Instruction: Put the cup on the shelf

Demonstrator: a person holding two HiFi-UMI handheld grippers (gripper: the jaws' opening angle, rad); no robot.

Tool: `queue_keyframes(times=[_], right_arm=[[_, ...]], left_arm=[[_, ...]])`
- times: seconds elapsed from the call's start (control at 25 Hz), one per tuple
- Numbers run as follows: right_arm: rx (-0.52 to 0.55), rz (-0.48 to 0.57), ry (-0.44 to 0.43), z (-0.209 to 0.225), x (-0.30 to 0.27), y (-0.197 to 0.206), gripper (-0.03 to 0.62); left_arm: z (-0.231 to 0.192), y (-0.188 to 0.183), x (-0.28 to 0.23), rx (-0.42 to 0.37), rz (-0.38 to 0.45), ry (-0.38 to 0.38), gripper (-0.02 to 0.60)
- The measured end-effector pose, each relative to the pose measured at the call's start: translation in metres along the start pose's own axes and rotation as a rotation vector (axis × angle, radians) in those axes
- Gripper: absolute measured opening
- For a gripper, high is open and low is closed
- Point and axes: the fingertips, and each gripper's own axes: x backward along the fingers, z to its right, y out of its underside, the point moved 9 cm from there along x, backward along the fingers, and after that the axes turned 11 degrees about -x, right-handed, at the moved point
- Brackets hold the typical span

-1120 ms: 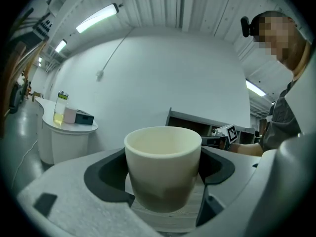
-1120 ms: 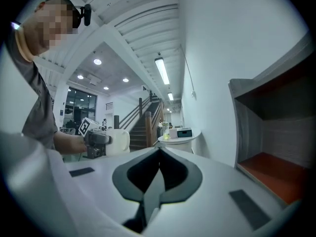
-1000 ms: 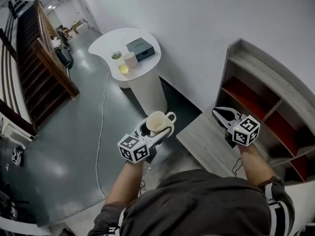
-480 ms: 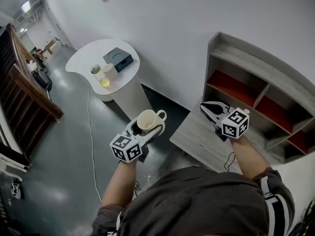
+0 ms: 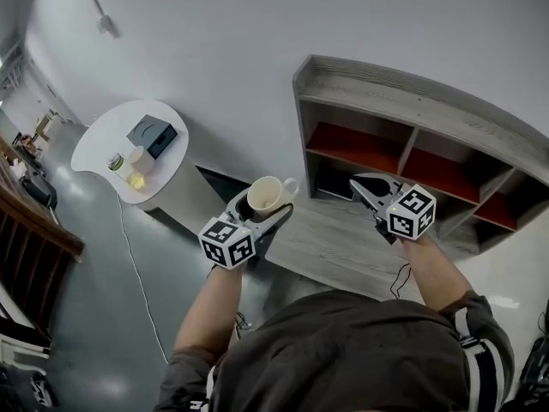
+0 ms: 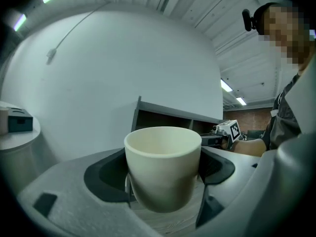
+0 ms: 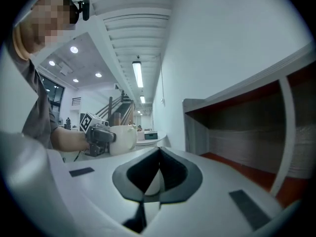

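A cream cup [image 5: 268, 196] with a handle on its right is held upright in my left gripper [image 5: 262, 210], whose jaws are shut on its sides. The same cup [image 6: 163, 167] fills the left gripper view between the dark pads. The grey wooden shelf [image 5: 403, 101] with red compartment floors stands against the wall, ahead and to the right of the cup. My right gripper [image 5: 367, 186] hovers in front of the shelf's lower compartments, shut and holding nothing. In the right gripper view my right gripper [image 7: 159, 168] has its jaws together, and the cup [image 7: 122, 138] shows at left.
A low grey wooden platform [image 5: 343, 247] lies before the shelf. A white round table [image 5: 107, 157] at left carries a dark box [image 5: 153, 134], a jar and a small cup. A cable runs along the grey floor [image 5: 103, 273]. Dark stairs sit at far left.
The view has swung right toward the shelf, which is now nearer and more central. Both grippers moved with it; the left still holds the cup, the right stays shut.
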Motion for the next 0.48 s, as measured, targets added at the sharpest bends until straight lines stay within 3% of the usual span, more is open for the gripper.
queue_keyframes(times=[0.48], right_arm=[[0.000,0.047,0.215,0.051,0.092,-0.011,-0.008]], left_arm=[[0.017,-0.023,-0.162,-0.073,-0.026,0.189,0.423]])
